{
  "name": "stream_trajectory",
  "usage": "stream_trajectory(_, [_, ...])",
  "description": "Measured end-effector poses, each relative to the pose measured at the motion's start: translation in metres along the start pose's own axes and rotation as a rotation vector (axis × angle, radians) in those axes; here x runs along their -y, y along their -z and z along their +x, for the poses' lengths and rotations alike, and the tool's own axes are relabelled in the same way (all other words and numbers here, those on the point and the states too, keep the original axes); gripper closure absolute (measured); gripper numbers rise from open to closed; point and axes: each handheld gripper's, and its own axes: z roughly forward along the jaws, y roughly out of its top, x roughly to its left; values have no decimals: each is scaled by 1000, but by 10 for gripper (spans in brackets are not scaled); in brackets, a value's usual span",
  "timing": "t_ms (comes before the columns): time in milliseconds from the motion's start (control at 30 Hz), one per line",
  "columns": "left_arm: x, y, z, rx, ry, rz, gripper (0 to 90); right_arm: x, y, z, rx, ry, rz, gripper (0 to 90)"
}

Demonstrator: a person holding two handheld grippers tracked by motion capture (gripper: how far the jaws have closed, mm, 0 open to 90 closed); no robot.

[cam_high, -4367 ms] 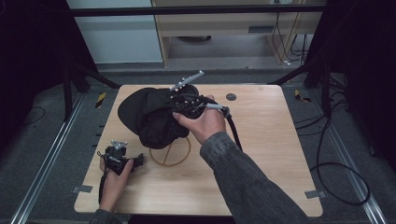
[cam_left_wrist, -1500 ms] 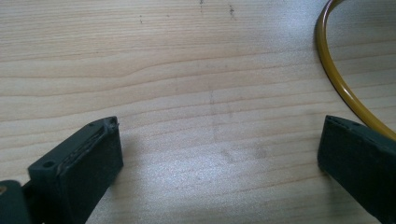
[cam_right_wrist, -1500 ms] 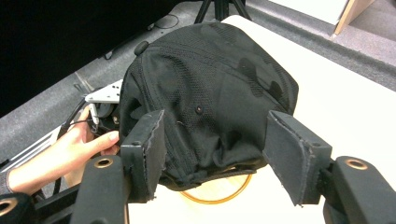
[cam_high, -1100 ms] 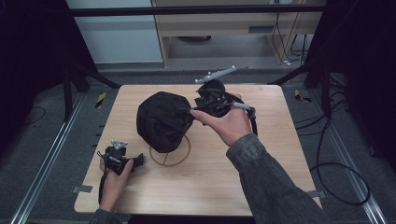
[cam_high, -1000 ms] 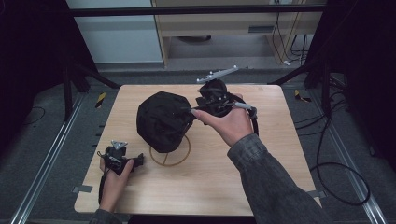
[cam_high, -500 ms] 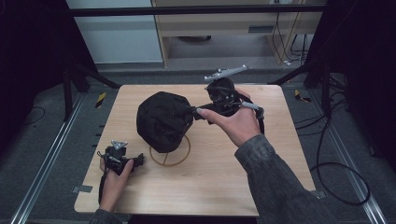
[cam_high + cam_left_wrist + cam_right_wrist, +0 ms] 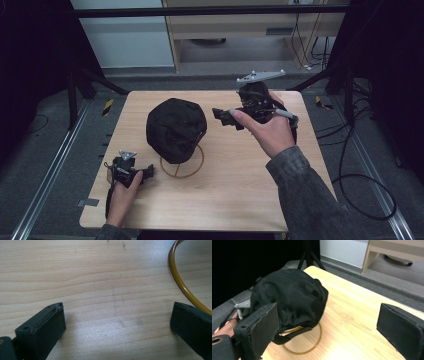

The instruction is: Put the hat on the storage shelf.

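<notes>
The black cap point(image 7: 176, 129) sits on a yellow ring stand point(image 7: 182, 161) near the middle of the tabletop point(image 7: 235, 190). The right gripper point(image 7: 226, 116), just right of the cap toward the far edge, has just been opening its jaws, now wide with nothing between them. The left gripper point(image 7: 147, 172) rests near the front left corner, jaws wide and empty.

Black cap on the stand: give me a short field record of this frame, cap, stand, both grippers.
cap: black cap sits on top of the stand, brim low toward the table
stand: gold wire stand, ring base flat on the wooden table
right gripper: jaws have just been opening, now wide apart with nothing between them, off to the cap's right, clear of it
left gripper: open, resting low on the table beside the ring base
</notes>
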Motion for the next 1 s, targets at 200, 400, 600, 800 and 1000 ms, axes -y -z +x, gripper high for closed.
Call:
stream_trajectory(200, [0, 0, 0, 0, 1, -2, 0, 7, 11, -11, 24, -12, -17, 42])
stream_trajectory(400, [0, 0, 0, 0, 0, -2, 0, 18, 20, -24, 50, -27, -24, 43])
stream_trajectory(600, [0, 0, 0, 0, 0, -2, 0, 27, 28, -32, 73, -27, -27, 43])
stream_trajectory(800, [0, 0, 0, 0, 0, -2, 0, 40, 34, -42, 94, -43, -25, 48])
stream_trajectory(1000, [0, 0, 0, 0, -2, -1, 0, 54, 34, -49, 114, -59, -12, 48])
